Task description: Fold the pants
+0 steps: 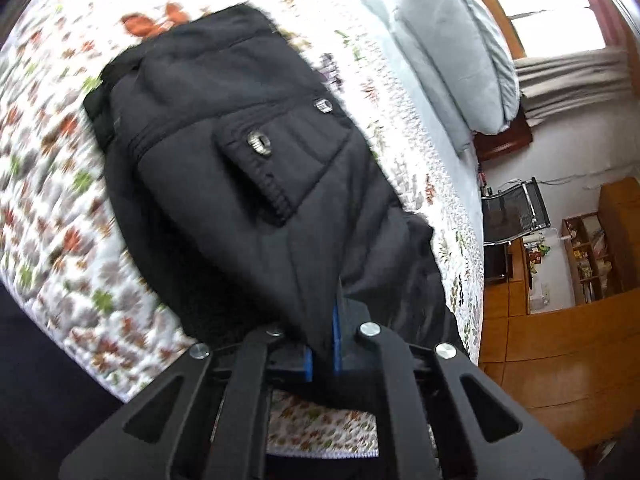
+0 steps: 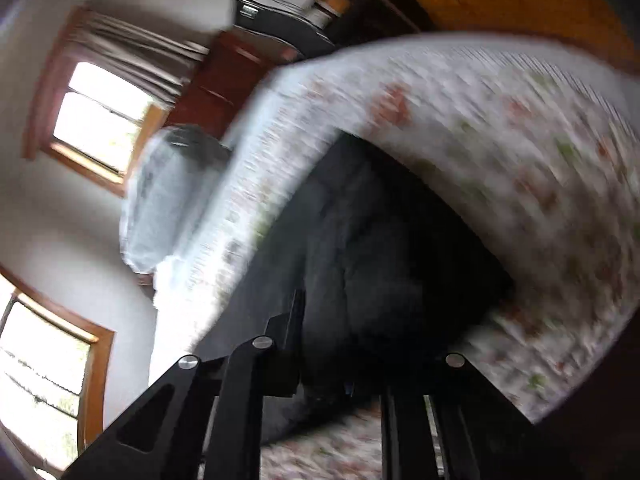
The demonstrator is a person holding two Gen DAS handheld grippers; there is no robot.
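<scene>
Black pants [image 1: 248, 168] lie on a bed's leaf-print quilt [image 1: 52, 208], button-flap pocket [image 1: 276, 160] facing up, a pale blue pillow [image 1: 452, 52] well beyond them. The left gripper [image 1: 322, 344] pinches the pants' near edge, blue pads [image 1: 337, 336] narrow around the fabric. The right gripper [image 2: 320, 360] sits against the blurred dark pants [image 2: 380, 248]; whether it grips them, I cannot tell.

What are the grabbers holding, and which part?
The left gripper pinches the black pants at a fabric edge. The right view is too blurry to tell.
</scene>
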